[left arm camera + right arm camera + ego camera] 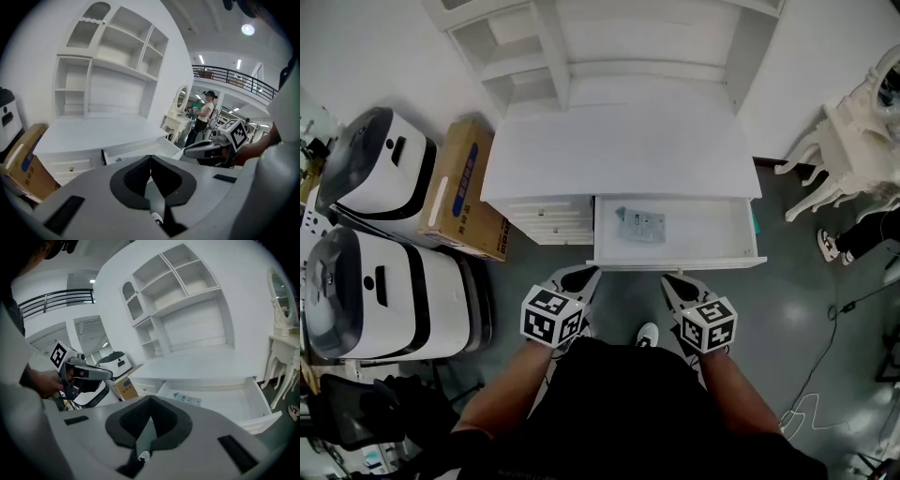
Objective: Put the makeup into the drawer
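Observation:
The makeup, a flat clear packet (639, 225), lies in the left half of the open white drawer (675, 259) of the dressing table (619, 141). It also shows as the packet (187, 400) in the right gripper view. My left gripper (586, 274) and my right gripper (671, 279) hover side by side just in front of the drawer's front edge, apart from it. Both are shut with nothing between the jaws, as seen at the left gripper (150, 158) and the right gripper (150, 399).
Small closed drawers (549, 221) sit left of the open one. A cardboard box (465, 187) and two white machines (380, 169) (384, 292) stand on the floor at left. An ornate white table (853, 141) and floor cables (825, 375) are at right. A person (204, 115) stands far off.

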